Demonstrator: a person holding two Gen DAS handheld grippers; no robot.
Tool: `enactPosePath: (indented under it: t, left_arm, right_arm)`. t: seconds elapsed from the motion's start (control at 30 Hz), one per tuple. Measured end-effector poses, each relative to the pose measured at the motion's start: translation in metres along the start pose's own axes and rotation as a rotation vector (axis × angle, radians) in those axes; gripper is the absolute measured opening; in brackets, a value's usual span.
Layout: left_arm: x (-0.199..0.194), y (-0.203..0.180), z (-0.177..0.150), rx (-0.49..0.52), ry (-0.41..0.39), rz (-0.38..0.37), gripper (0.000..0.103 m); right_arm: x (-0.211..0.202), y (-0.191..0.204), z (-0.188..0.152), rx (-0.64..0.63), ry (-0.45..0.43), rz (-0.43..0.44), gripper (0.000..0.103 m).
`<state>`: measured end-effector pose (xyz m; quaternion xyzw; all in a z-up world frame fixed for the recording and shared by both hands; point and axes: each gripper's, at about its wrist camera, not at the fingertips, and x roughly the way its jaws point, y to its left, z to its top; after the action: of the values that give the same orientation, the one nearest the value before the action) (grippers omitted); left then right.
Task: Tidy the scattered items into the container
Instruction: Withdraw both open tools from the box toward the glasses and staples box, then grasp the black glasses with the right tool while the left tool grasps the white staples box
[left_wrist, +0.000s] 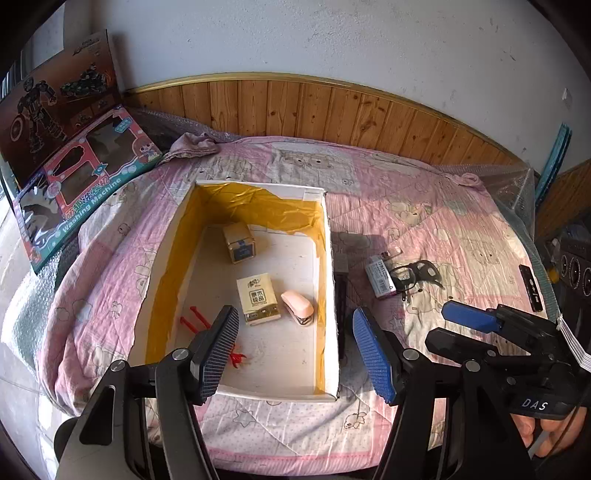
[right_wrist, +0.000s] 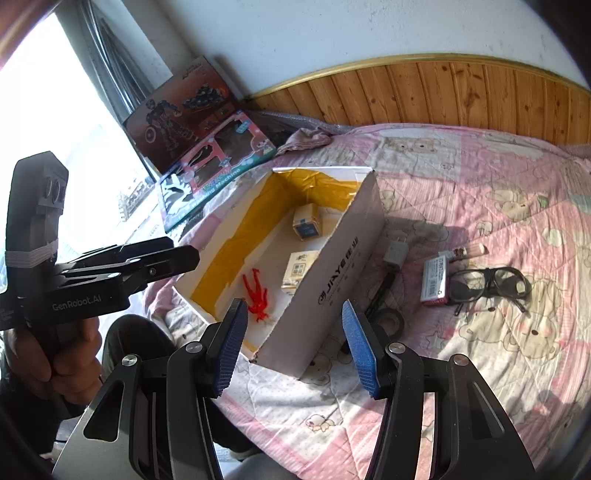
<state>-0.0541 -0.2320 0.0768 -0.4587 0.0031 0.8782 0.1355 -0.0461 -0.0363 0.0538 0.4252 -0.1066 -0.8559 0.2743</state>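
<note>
Both grippers hang empty over the near edge of the pink quilted bedspread (left_wrist: 424, 229), left gripper (left_wrist: 291, 350) and right gripper (right_wrist: 293, 347) each with jaws apart. Just beyond them sits the white cardboard box with yellow lining (left_wrist: 334, 295); right of it lie black-framed glasses (right_wrist: 487, 286).

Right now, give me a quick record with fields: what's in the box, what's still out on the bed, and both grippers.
container: white box, yellow lining, on the pink quilt
inside: two small cartons, pink stapler, red toy figure
still out: glasses, flat pack, charger plug, small tube, black stick
left gripper: open, empty, over the box
right gripper: open, empty, at the box's near corner
</note>
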Motion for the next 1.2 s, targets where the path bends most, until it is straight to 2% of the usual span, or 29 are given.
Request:
enactPosePath:
  t: [0.37,0.63,0.97,1.2]
  left_arm:
    - [0.036,-0.066,-0.030,0.087,0.088,-0.102,0.066]
    - [0.075,-0.093,-0.043,0.094,0.140,-0.147,0.066]
    - [0.129,-0.104,-0.046,0.066,0.186,-0.148,0.066]
    - [0.165,-0.110,-0.038,0.061,0.197,-0.144,0.066]
  right_arm:
    - [-0.002,-0.075,-0.037,0.141,0.024,-0.074,0.056]
    - [0.016,-0.116,-0.038,0.200,0.058,-0.116,0.055]
    - [0.059,-0.154,-0.024,0.218,0.119,-0.113,0.052]
    - [0.076,-0.215,-0.025,0.437,0.093,-0.044,0.055]
